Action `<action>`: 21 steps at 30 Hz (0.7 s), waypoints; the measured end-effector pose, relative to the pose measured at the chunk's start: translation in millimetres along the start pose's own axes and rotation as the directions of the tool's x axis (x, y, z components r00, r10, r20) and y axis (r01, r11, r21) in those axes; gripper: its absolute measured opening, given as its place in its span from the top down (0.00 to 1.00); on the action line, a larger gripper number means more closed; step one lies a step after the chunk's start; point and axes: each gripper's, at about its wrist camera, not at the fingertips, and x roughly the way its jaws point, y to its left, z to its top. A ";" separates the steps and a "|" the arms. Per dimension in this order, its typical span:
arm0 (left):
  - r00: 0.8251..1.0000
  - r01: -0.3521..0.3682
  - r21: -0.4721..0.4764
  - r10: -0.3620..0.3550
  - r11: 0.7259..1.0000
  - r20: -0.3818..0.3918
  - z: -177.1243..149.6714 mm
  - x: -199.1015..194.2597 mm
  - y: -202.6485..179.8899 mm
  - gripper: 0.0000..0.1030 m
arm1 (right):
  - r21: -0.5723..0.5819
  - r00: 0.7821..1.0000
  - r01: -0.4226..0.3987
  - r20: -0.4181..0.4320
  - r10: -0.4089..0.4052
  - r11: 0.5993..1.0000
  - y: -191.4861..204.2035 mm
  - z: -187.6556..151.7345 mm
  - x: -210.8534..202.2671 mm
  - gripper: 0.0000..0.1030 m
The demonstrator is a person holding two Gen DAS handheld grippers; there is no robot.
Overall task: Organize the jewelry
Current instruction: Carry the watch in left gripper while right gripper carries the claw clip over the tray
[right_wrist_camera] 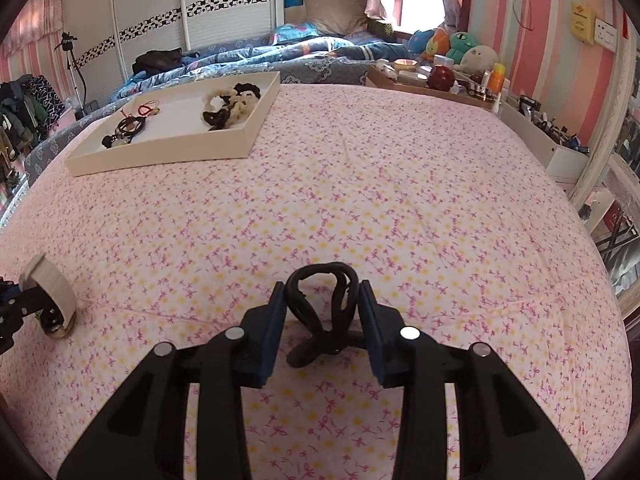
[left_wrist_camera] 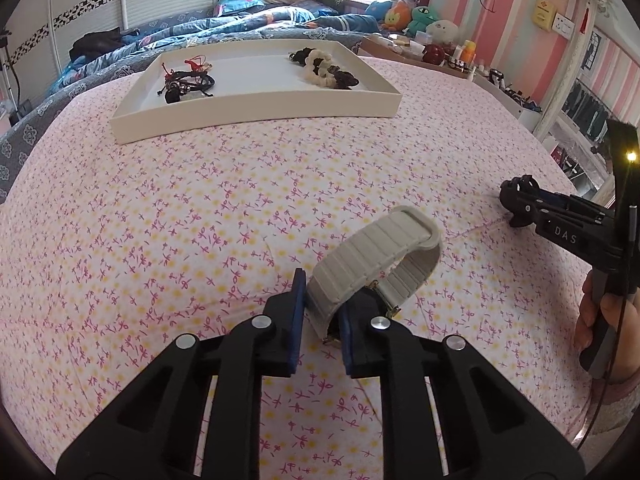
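My left gripper (left_wrist_camera: 322, 312) is shut on a watch with a cream ribbed strap (left_wrist_camera: 384, 252), held just above the pink floral bedspread; the watch also shows at the left edge of the right wrist view (right_wrist_camera: 52, 292). My right gripper (right_wrist_camera: 322, 312) is shut on a black cord bracelet (right_wrist_camera: 324, 304) low over the bedspread; this gripper appears at the right of the left wrist view (left_wrist_camera: 516, 208). A cream tray (left_wrist_camera: 256, 114) lies at the far side, holding dark bracelets (left_wrist_camera: 186, 84) on its left and cream and black scrunchies (left_wrist_camera: 324, 66) on its right.
The bedspread (right_wrist_camera: 360, 184) covers the whole surface. A blue quilt (left_wrist_camera: 248, 24) lies behind the tray. A cluttered box of bottles and plush toys (right_wrist_camera: 448, 72) stands at the far right. A white organiser (right_wrist_camera: 548, 136) sits along the right edge.
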 end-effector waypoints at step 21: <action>0.996 -0.041 -0.066 0.046 0.997 0.078 96.3 -28.2 62.8 0.91 | -0.044 0.982 -0.186 0.034 0.187 0.982 68.1 116.7 -2.6 0.64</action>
